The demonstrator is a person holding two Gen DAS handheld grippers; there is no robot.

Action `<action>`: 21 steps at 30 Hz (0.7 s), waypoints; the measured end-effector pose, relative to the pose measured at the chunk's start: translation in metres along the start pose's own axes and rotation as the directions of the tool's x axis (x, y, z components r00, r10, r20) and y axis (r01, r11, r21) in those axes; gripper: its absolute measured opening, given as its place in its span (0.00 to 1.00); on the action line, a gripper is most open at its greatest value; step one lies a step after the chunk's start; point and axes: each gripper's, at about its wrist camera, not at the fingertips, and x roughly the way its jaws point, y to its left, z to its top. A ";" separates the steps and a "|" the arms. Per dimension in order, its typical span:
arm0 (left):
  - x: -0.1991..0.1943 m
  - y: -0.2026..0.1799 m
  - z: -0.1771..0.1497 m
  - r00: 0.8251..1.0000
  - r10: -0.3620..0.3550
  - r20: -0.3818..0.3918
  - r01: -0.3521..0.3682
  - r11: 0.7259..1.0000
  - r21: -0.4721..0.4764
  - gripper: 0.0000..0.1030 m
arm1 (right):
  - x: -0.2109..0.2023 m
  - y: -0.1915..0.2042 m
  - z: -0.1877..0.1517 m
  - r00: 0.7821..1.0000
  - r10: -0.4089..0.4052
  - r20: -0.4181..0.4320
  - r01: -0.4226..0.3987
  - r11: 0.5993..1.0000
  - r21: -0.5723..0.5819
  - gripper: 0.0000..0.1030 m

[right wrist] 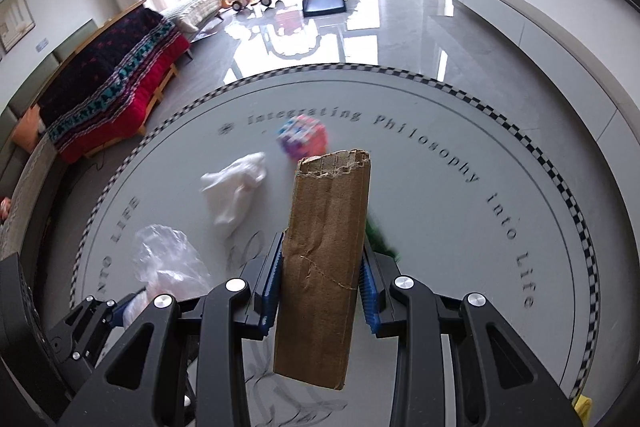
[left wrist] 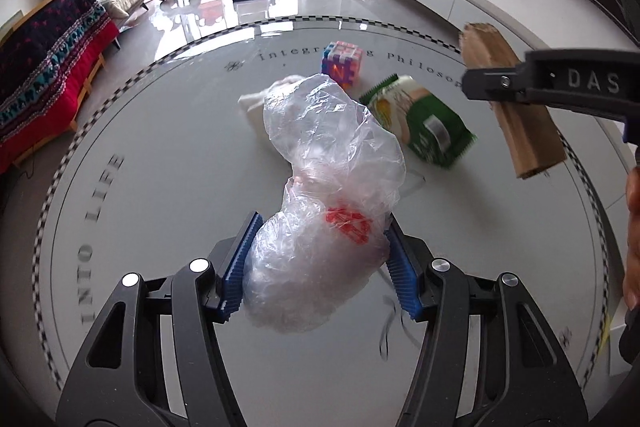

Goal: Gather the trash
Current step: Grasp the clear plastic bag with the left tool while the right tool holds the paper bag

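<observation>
Our left gripper (left wrist: 318,263) pinches the clear plastic bag (left wrist: 324,187) above the counter (left wrist: 160,167); the right gripper (right wrist: 320,287) clamps the cardboard strip (right wrist: 324,259). The bag's slippery bulk could slide free; wrapper (left wrist: 424,123) and tissue (right wrist: 236,191) remain.

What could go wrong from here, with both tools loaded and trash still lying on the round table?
1. The clear plastic bag is soft and billows well beyond the left tool; it could slide free or snag.
2. The cardboard piece sticks far out both ends of the right tool, so it may pivot or knock the puzzle cube.
3. The green wrapper and white tissue may get missed.
</observation>
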 end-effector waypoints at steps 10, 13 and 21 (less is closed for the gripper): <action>-0.055 0.006 -0.064 0.999 -0.024 0.038 0.026 0.998 -0.060 0.57 | -0.043 0.053 -0.057 0.997 0.074 -0.029 -0.077 0.991 -0.106 0.34; -0.067 0.009 -0.084 0.999 -0.029 0.041 0.032 0.997 -0.074 0.57 | -0.054 0.067 -0.076 0.995 0.093 -0.037 -0.097 0.987 -0.125 0.34; -0.099 0.023 -0.142 0.999 -0.013 0.050 0.019 0.992 -0.127 0.57 | -0.076 0.102 -0.126 0.988 0.144 -0.055 -0.152 0.973 -0.172 0.34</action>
